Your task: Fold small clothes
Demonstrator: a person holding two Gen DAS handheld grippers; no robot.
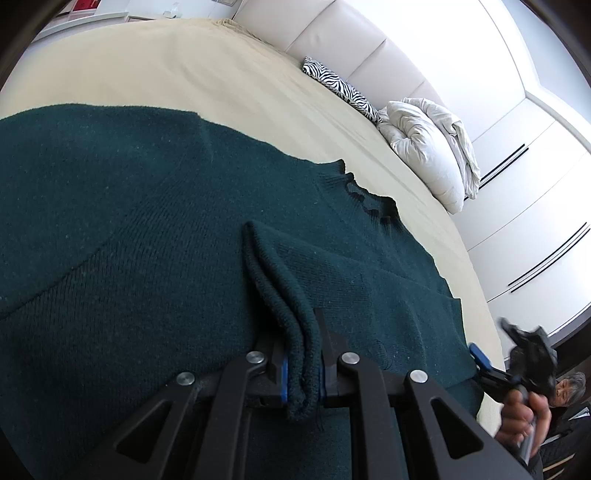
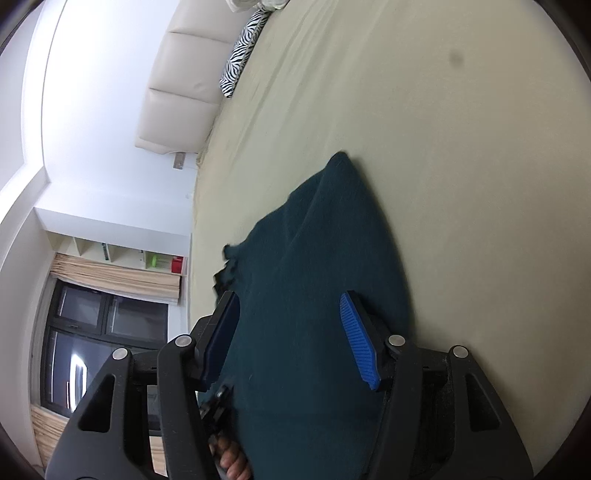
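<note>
Two claws, one green sweater, and the sleeve fold is under way.

My left gripper (image 1: 301, 363) is clamped on a bunched, ribbed end of the dark green sweater (image 1: 129, 221), which I take for a sleeve cuff, pinched tight between the blue pads (image 1: 283, 380). My right gripper (image 2: 291, 339) stands about half wide with nothing pressed between its pads; the knit only lies beneath it. The sweater is spread on the beige bed cover (image 1: 184, 62), its collar (image 1: 365, 199) toward the headboard (image 1: 332, 33) side, its lower part near the bed's near edge. I judge this an early fold: the sleeve wants carrying across the body and laying flat. My next move calls for a low, smooth sweep without dragging the body along, then the free claw taking the other side.
</note>
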